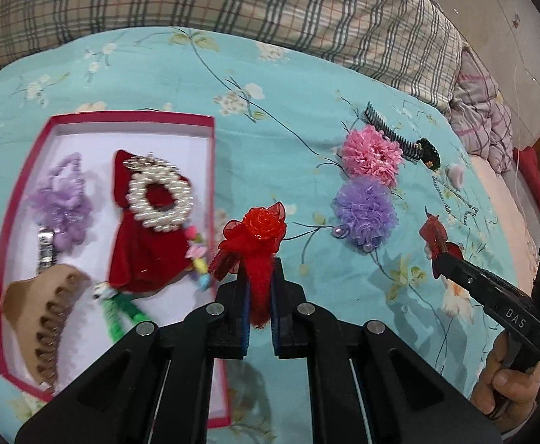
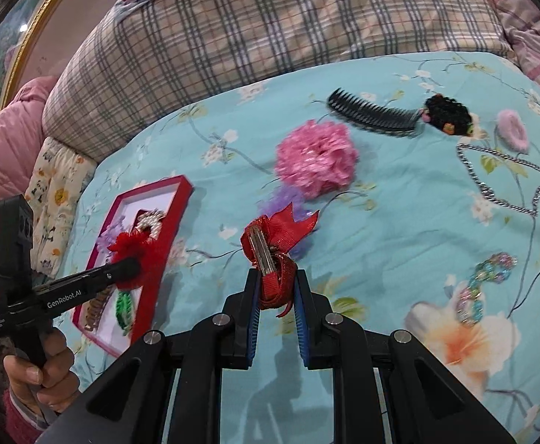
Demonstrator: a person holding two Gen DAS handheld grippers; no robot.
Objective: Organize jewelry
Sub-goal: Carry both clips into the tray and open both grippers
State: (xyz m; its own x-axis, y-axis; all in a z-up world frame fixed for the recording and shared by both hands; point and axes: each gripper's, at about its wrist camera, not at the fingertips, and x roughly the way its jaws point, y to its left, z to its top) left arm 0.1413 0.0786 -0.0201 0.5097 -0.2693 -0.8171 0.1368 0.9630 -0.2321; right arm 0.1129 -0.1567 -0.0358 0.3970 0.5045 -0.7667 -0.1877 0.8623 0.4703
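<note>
My left gripper (image 1: 259,270) is shut on a red rose hair tie (image 1: 259,233) and holds it just right of the pink-rimmed box (image 1: 129,116); it also shows in the right wrist view (image 2: 133,262). The box holds a pearl bracelet (image 1: 159,199) on red velvet, a purple scrunchie (image 1: 63,207), a tan claw clip (image 1: 44,310) and a green piece (image 1: 122,307). My right gripper (image 2: 277,277) is shut on a red ribbon bow clip (image 2: 275,244) above the bedspread; it also shows in the left wrist view (image 1: 438,255).
On the blue floral bedspread (image 2: 399,229) lie a pink pompom (image 2: 316,157), a purple pompom (image 1: 366,214), a black comb (image 2: 377,113), a silver chain (image 2: 506,181), a small pink scrunchie (image 2: 514,129) and a glittery bracelet (image 2: 484,285). A plaid pillow (image 2: 270,29) lies behind.
</note>
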